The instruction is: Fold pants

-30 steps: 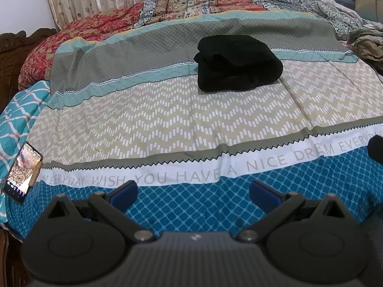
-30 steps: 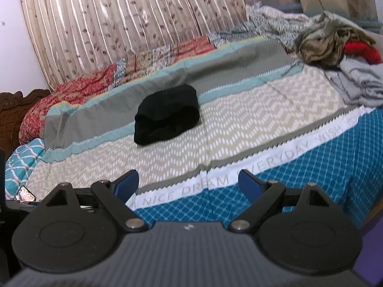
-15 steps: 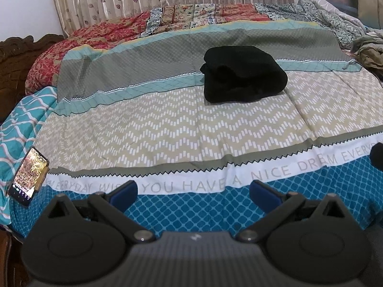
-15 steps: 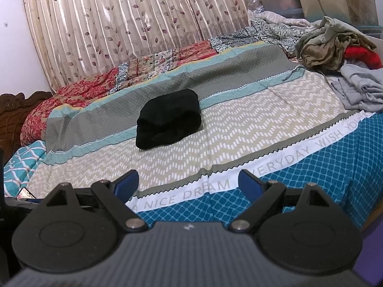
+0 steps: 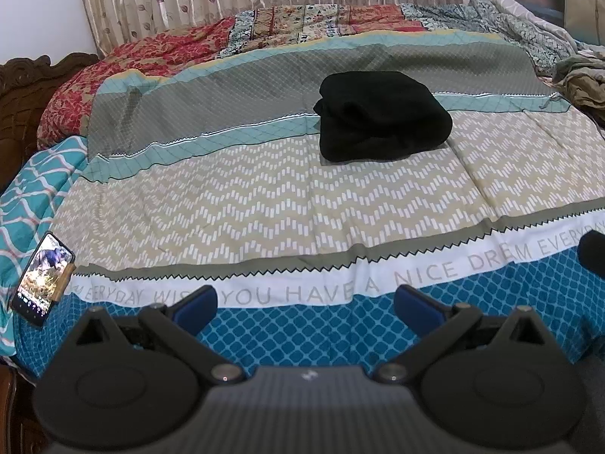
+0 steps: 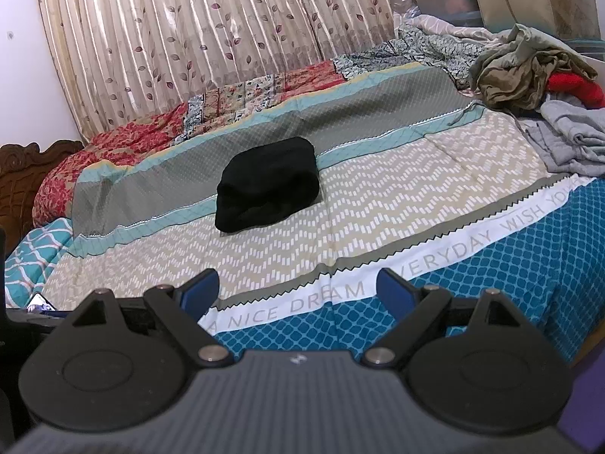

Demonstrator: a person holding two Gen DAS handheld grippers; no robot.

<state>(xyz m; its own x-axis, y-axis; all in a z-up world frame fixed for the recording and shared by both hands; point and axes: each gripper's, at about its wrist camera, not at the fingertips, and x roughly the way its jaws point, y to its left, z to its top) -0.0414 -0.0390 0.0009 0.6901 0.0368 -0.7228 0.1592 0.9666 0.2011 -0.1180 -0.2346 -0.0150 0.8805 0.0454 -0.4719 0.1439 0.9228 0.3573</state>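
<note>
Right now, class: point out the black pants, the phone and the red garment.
Pants (image 5: 382,117), left wrist view, top of the folded bundle.
Phone (image 5: 43,276), left wrist view, middle of its lit screen.
Red garment (image 6: 576,89), right wrist view, its exposed fold.

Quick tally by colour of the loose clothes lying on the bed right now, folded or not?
Black: 1, the folded black pants mid-bed
Olive-tan: 1, a crumpled olive-tan garment at the far right
Red: 1, a red garment partly buried in that pile
Grey: 1, a rumpled grey garment at the right edge
Total: 4
</note>
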